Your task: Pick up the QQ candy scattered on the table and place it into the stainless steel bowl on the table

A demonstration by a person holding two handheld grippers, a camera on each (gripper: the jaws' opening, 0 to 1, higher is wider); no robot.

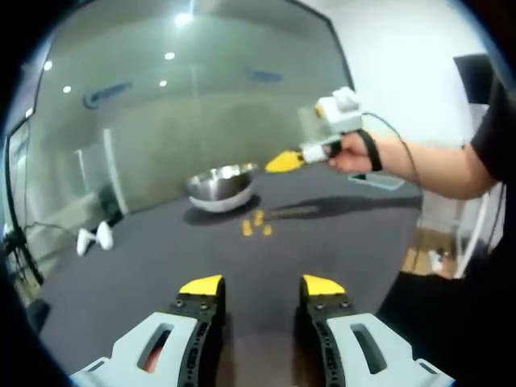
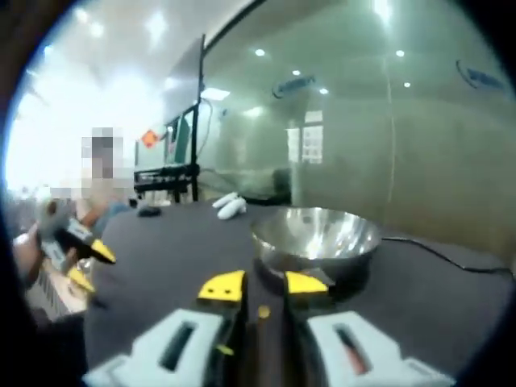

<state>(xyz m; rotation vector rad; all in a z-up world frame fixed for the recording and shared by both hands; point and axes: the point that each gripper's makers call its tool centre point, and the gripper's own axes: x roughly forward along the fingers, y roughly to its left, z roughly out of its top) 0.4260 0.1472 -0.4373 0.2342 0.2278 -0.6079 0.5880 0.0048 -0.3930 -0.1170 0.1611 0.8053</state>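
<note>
So the right gripper (image 1: pixel 284 161) is up in the air just beside the stainless steel bowl (image 1: pixel 220 185), fingers nearly pinched together. I can't tell if there's a candy between them; a tiny yellow speck shows in the gap in the right gripper view, nothing more. If it does hold one, I'd carry it fully over the bowl's rim and drop low before letting go, since a light candy will bounce off steel. The left gripper (image 1: pixel 262 285) hangs near the front of the desk (image 1: pixel 145 258) with its fingers apart and nothing in them. A few yellow QQ candies (image 1: pixel 256 223) lie on the desk just in front of the bowl. The bowl's inside (image 2: pixel 318 230) looks shiny; I can't make out any candy in it.
</note>
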